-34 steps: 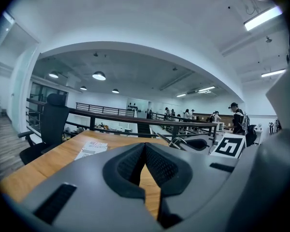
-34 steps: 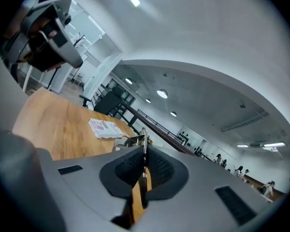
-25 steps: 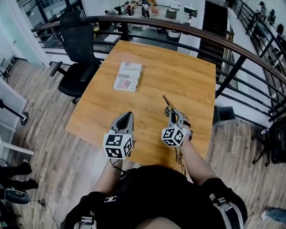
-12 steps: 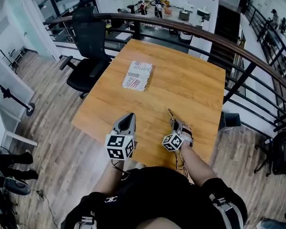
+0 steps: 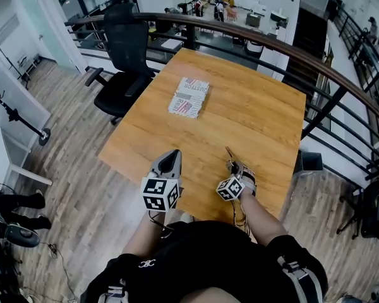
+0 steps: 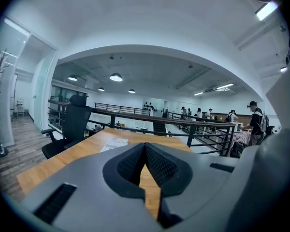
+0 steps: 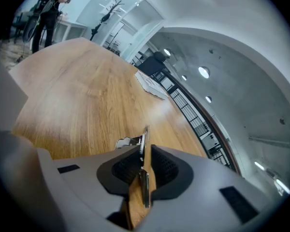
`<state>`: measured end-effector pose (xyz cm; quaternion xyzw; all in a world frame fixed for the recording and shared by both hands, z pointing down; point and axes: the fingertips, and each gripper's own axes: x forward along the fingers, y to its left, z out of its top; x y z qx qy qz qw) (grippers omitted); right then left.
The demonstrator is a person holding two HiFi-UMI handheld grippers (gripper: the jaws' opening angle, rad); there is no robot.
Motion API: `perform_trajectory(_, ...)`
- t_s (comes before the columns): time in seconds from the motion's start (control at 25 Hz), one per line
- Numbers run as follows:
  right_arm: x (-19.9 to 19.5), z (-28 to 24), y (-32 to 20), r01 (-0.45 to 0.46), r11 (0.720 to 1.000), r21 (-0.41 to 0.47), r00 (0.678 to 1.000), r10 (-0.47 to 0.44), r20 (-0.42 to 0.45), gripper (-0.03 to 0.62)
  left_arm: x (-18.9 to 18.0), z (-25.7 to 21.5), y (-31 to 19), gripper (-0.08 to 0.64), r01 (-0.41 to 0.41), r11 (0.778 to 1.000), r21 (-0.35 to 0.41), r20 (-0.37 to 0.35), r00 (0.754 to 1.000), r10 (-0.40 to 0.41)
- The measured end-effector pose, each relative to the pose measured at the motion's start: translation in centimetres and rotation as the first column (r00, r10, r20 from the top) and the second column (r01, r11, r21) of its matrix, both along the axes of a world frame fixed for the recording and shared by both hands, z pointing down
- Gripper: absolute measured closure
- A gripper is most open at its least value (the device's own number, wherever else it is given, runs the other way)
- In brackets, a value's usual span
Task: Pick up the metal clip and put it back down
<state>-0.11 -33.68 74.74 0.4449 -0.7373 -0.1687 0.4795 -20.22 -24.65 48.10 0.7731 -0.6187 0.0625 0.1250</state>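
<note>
Put-down step in hand. Noted: right claw [image 7: 146, 151] just eased open, clip [image 7: 144, 182] loose within, low at bench [image 7: 87, 95]; left claw [image 6: 145, 146] clenched, empty. Next: widen further, back off without dragging clip.

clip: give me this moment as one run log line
right gripper: jaws just opening, over table | clip: between its jaws, no longer clamped | left gripper: shut, empty
</note>
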Motion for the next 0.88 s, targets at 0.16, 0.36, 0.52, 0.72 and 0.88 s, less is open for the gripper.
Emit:
perform_trajectory(0.16, -1.3, -1.0, 0.3, 0.019, 0.998, -0.062, 0.989, -0.010, 0.145, 0.409, 0.4, -0.3, -0.1, 0.546, -0.007, 1.000, 0.001, -0.001, 1.000, 0.007)
perform_trajectory(0.36, -2.4, -6.0, 0.0, -0.007, 0.998, -0.066, 0.889, 0.037, 0.457, 0.373, 1.3, -0.1, -0.7, 0.546, -0.030, 1.000, 0.002, -0.003, 1.000, 0.030)
perform_trajectory(0.52, -1.4, -13.9, -1.0, -0.068, 0.998, -0.002, 0.699, 0.049, 0.713, 0.396, 2.4, 0.0, -1.4, 0.546, -0.059, 0.998, 0.008, -0.002, 0.998, 0.059)
perform_trajectory(0.72, 2.0, -23.6, -0.7, -0.166, 0.976, 0.144, 0.556, -0.028, 0.831, 0.538, 4.0, -0.1, -2.1, 0.546, -0.099, 0.995, 0.014, -0.002, 0.995, 0.099)
perform_trajectory(0.88, 3.2, -29.2, 0.7, -0.188, 0.949, 0.255, 0.554, -0.112, 0.825, 0.577, 5.0, -0.3, -2.8, 0.546, -0.135, 0.991, 0.016, -0.002, 0.991, 0.135)
